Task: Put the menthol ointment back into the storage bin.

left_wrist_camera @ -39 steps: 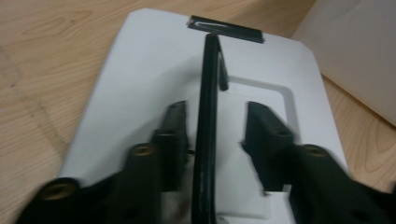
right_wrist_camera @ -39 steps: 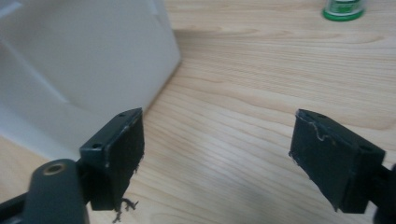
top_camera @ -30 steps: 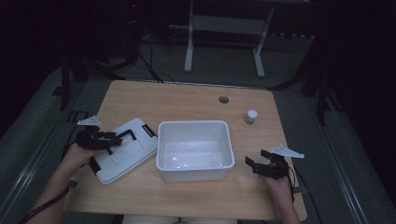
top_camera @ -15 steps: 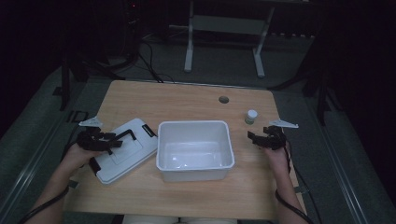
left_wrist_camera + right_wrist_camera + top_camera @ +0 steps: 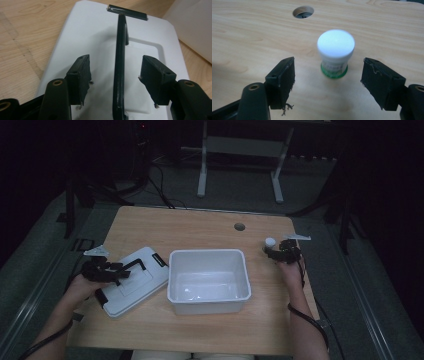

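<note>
Right gripper (image 5: pixel 272 253) sits at the far right of the table (image 5: pixel 200 222) in the high view, jaws apart, pointed left at a small white-capped jar (image 5: pixel 270 242) just beside its tips. Left gripper (image 5: pixel 120 270) rests over the white lid (image 5: pixel 142 285) lying flat at the near left; white tub (image 5: pixel 209 292) stands mid-table between the two, lid's right edge just beside it. Cable hole (image 5: pixel 239 226) in the table far of the tub.

Left gripper view: left gripper (image 5: pixel 115 77) jaws spread, black handle bar (image 5: pixel 119 57) of the lid (image 5: pixel 82 30) running up between them, neither pad touching it. Tub wall (image 5: pixel 195 27) at far right.

Right gripper view: right gripper (image 5: pixel 328 80) wide open, jar (image 5: pixel 335 53) upright on the wood just past the jaws, centred in the gap, not touched. Green band at the jar's base. Cable hole (image 5: pixel 303 11) farther off, left of the jar.
</note>
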`<state>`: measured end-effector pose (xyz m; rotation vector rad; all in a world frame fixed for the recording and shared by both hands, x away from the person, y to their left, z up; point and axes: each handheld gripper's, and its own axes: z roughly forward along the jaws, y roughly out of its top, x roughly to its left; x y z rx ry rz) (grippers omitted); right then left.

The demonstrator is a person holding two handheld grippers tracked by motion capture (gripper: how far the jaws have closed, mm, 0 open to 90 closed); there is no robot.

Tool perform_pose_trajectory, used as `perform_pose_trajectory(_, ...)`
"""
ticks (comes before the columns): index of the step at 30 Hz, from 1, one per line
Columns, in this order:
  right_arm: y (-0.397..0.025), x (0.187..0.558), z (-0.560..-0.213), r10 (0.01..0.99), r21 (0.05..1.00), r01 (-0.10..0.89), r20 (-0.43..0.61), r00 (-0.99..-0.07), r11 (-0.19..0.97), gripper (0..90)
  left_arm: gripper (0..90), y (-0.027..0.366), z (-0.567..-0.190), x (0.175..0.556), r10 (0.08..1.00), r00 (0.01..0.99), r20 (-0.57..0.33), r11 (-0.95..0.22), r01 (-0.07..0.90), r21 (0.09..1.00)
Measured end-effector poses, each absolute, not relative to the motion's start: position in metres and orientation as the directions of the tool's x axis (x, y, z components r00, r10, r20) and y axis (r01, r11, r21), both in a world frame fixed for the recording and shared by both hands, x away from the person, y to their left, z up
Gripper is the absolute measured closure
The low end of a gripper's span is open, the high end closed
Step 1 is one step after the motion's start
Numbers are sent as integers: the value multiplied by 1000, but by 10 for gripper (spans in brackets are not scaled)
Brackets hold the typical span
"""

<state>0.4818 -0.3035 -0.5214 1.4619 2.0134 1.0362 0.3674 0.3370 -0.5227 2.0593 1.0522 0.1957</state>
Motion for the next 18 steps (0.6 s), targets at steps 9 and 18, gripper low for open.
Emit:
perform_pose_trajectory(9, -296, 513, -517, 944, 752, 635, 56, -327, 175, 265, 409, 339, -523, 367, 732, 647, -212, -342, 618, 708)
perform_pose_trajectory(18, -291, 524, -524, 950, 715, 674, 42, -308, 187, 417, 409, 343, -522, 365, 738, 640, -214, -336, 624, 706)
